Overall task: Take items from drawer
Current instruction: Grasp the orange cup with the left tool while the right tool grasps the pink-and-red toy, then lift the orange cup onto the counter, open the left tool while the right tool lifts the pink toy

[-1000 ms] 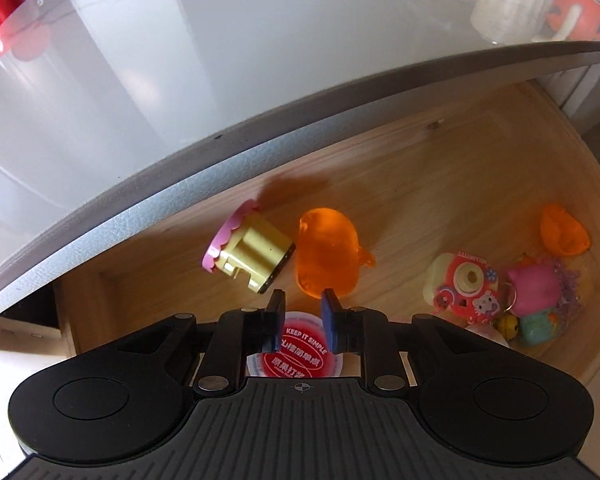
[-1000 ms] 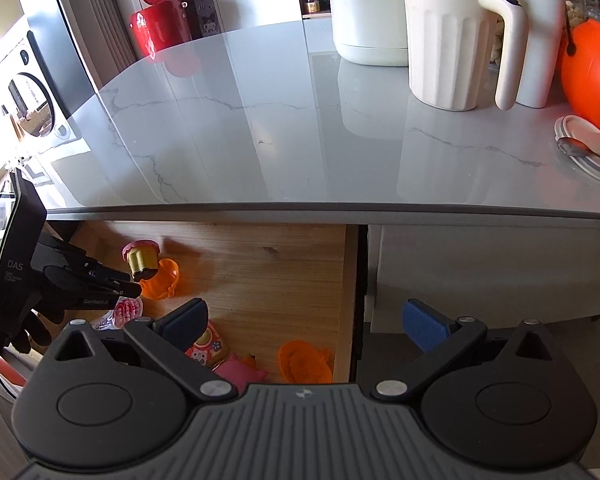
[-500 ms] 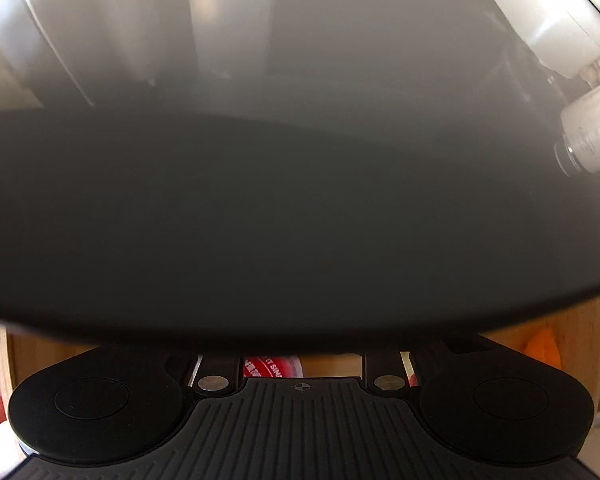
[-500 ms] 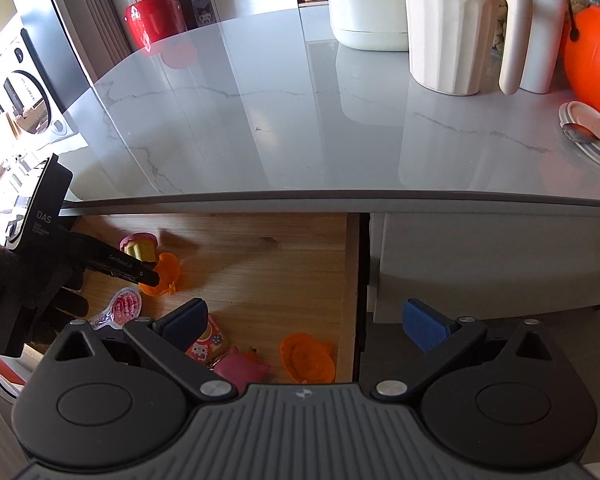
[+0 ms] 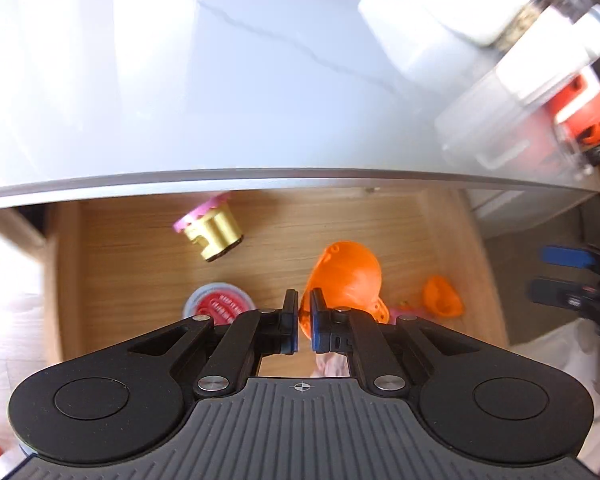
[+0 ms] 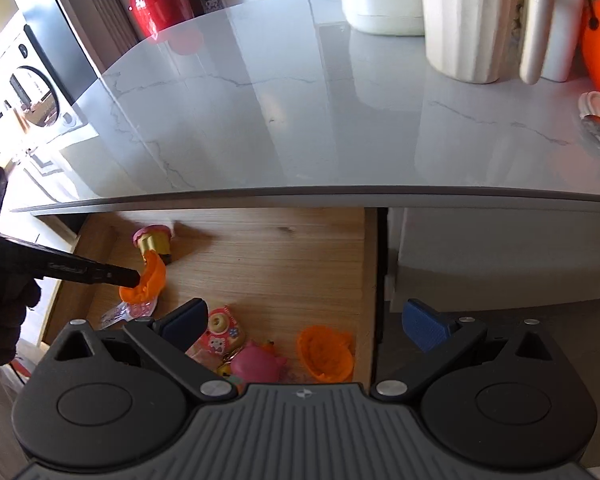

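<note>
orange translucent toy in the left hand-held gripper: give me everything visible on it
The orange toy looks like glossy translucent plastic: a rounded, hollow-looking body with a small nub at its lower end. The left hand-held gripper is shut on its edge, jaws nearly together. In the right wrist view it hangs off the fingertips above the open wooden drawer, apparently clear of the floor, in front of the yellow-and-pink toy.

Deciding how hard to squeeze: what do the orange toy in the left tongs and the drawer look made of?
Orange toy: seemingly soft translucent plastic or rubber; it glows where lit and looks glossy, pinched at its edge by the left tongs.
Drawer: light wood, matte, with visible grain and a knot.
</note>
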A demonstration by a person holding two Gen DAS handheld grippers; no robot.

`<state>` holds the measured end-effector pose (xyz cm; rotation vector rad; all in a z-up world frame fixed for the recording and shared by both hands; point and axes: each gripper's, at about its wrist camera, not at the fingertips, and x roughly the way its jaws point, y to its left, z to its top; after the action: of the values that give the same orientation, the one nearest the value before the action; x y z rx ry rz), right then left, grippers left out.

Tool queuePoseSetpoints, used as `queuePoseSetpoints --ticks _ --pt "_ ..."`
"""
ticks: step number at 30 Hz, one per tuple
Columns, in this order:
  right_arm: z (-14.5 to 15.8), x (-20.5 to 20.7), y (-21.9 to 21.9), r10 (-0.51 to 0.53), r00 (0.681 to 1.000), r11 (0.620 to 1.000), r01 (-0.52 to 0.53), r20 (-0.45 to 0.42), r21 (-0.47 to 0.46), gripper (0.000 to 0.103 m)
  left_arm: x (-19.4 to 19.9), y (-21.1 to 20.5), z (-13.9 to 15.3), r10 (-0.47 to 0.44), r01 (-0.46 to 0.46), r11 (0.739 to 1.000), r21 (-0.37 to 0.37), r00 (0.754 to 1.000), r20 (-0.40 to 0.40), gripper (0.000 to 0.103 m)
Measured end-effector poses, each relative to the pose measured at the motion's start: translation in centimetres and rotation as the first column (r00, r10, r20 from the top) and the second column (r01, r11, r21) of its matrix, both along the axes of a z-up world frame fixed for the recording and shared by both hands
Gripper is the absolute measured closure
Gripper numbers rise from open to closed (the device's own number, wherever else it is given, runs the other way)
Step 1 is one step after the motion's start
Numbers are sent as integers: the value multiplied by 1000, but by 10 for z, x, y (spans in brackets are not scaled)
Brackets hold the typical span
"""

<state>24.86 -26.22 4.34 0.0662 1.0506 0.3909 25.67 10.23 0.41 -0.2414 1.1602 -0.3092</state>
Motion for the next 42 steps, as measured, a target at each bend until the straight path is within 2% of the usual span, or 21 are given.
queuePoseSetpoints --ticks 3,5,6,8,9,11,15,18,20,21,22,24,27,30,33,37,40,42 --pt "0 11 34 129 988 991 -131 -79 -13 0 -24 32 10 41 -41 999 -1 995 86 95" --pt "-3 14 65 236 965 969 -242 -114 -44 0 -43 46 7 115 -108 992 -65 987 114 95" --pt "-7 16 81 281 950 955 -291 -136 -60 0 -41 56 -6 157 -146 984 -105 983 98 95" --pt "-24 20 116 362 910 916 -388 -202 -102 9 -46 70 -10 219 -212 968 -137 975 38 95" --pt "-35 23 131 377 893 901 -415 -243 -128 18 -50 79 -8 228 -220 964 -149 973 35 95" --pt "-56 28 152 381 870 880 -445 -314 -167 24 -56 89 -4 226 -216 961 -171 973 42 95" --pt "-90 36 172 347 876 865 -437 -335 -246 32 -64 87 -7 191 -179 970 -165 980 62 95" --pt "-112 49 178 319 853 863 -442 -414 -245 36 -73 76 -8 146 -132 979 -158 986 84 95" --pt "-115 50 178 312 847 854 -448 -429 -263 43 -72 66 -8 114 -98 984 -146 988 108 95" --pt "-116 49 180 322 843 843 -462 -430 -275 53 -72 63 -5 98 -81 987 -138 988 123 95" --pt "-115 47 180 328 844 832 -471 -425 -293 58 -72 59 -3 81 -63 989 -130 987 138 95" --pt "-106 36 178 350 850 818 -482 -393 -314 58 -73 51 1 49 -30 993 -114 985 168 95" --pt "-74 12 166 401 859 830 -488 -319 -271 59 -79 37 15 0 16 998 -63 970 244 95" --pt "-30 -14 144 416 887 864 -455 -203 -217 60 -85 21 44 -30 34 999 -5 926 377 95" --pt "13 -28 118 387 918 906 -396 -82 -148 60 -75 11 78 1 8 1000 -17 887 462 95" --pt "60 -43 86 318 946 947 -313 65 -76 60 -32 -7 114 74 -72 997 -26 828 555 94" --pt "79 -44 67 262 956 965 -260 130 -28 60 13 -19 103 115 -115 993 -34 831 544 94" --pt "84 -47 62 226 962 974 -228 151 -6 60 37 -26 79 144 -148 988 -32 851 505 92"
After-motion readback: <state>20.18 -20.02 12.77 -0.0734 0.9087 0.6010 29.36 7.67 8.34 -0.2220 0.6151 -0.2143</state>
